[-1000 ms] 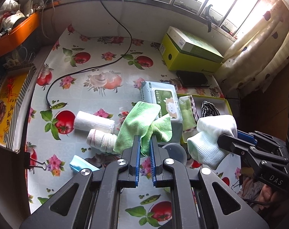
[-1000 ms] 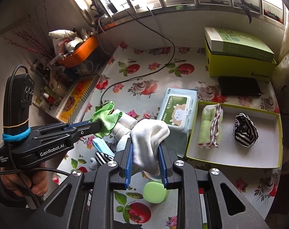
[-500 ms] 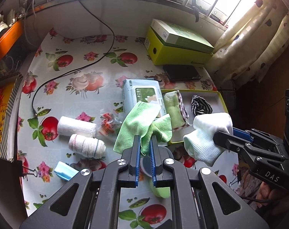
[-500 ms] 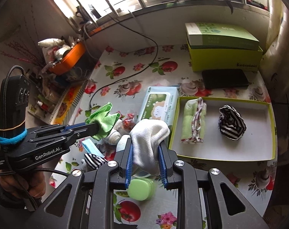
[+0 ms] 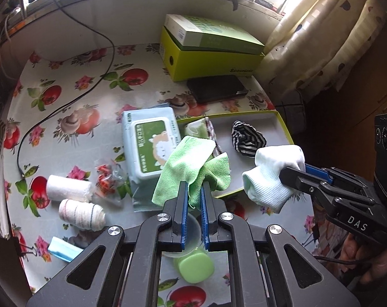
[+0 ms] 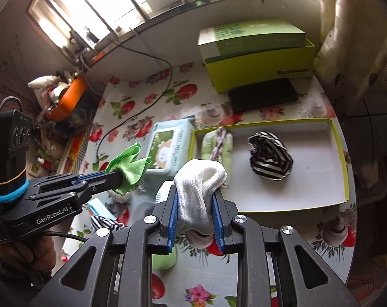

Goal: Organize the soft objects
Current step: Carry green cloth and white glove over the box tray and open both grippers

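Two grippers: you hold one in each hand, both above the near part of the table (image 5: pixel 73 138).
Left gripper (image 5: pixel 194 194): fingers narrow, clamped on the green cloth (image 5: pixel 190 166).
Right gripper (image 6: pixel 195 204): fingers pressed on the white sock (image 6: pixel 199 192), a wider gap than the left.
Green cloth position: it hangs above the tray's near left corner and the wipes pack (image 5: pixel 151 143); folds spread up and away from the pads, long axis roughly in line with the fingers.
White sock position: it hangs at the tray's near edge; long axis runs along the fingers, with the rounded end bulging beyond the fingertips toward the tray.
Tray (image 6: pixel 345 168): shallow, yellow-green rim, white floor, at the right side of the table.
Tray contents: a folded pale green cloth (image 6: pixel 211 145) against the left wall; a striped black-and-white bundle (image 6: pixel 270 157) near the middle.
Open room in tray: bare floor on the near and right sides of the striped bundle.
Table edges: the right edge lies just beyond the tray's right wall; a curtain (image 5: pixel 321 33) hangs past it.
Far side: a yellow-green box (image 5: pixel 208 58) with a dark flat case (image 5: pixel 216 89) in front of it.
Left of tray: two white rolls (image 5: pixel 73 199), a blue mask (image 5: pixel 64 252), a black cable (image 5: pixel 65 105).
Below the grippers: a green lidded cup (image 5: pixel 194 266) on the table.
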{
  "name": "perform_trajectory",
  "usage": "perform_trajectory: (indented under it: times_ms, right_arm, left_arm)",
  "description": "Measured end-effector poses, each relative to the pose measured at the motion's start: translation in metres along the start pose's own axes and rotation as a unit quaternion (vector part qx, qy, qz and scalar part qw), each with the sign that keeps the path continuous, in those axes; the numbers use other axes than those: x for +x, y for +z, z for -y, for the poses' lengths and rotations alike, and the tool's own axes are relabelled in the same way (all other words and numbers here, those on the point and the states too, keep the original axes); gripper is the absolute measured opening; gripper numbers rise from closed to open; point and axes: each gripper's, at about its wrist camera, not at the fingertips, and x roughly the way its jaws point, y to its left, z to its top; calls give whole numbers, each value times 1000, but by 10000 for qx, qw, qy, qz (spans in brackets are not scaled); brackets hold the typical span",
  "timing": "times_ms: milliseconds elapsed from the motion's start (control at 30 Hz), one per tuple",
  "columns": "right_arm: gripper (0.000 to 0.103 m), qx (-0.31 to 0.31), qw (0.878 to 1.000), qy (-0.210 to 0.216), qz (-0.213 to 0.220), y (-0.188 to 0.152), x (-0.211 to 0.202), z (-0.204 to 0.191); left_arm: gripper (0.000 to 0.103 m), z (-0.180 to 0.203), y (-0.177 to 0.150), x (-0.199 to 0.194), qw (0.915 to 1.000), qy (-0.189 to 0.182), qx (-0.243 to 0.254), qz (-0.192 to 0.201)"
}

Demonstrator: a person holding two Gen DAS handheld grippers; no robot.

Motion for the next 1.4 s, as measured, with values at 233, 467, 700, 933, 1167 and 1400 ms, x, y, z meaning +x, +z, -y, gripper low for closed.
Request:
perform_trajectory:
  times_ms: [233,467,700,933,1167,1400]
  right_arm:
    - [22,404,9989,-234,89,2,-3,44]
    - [22,724,9963,-455,121,2,-3,83]
    - [23,934,9936,-633,75,6,8,111]
    - [23,1134,9907,-749,-106,9,31,139]
    - [23,1103,9911,-589,-452,7,63,143]
    - [26,1007,9915,-460,-679,0,79,137]
  left_arm:
    - [9,31,17,29,9991,-181,333,-193]
    - [9,64,32,62,9958,-388,719,-409]
    - [9,84,42,99,9924,-537,879,-670]
    - [9,94,43,129,9889,-659,980,-907]
    - [9,86,41,153,9889,-378,887,-1132]
    - [9,77,35,168,9885,-257,708,-1311]
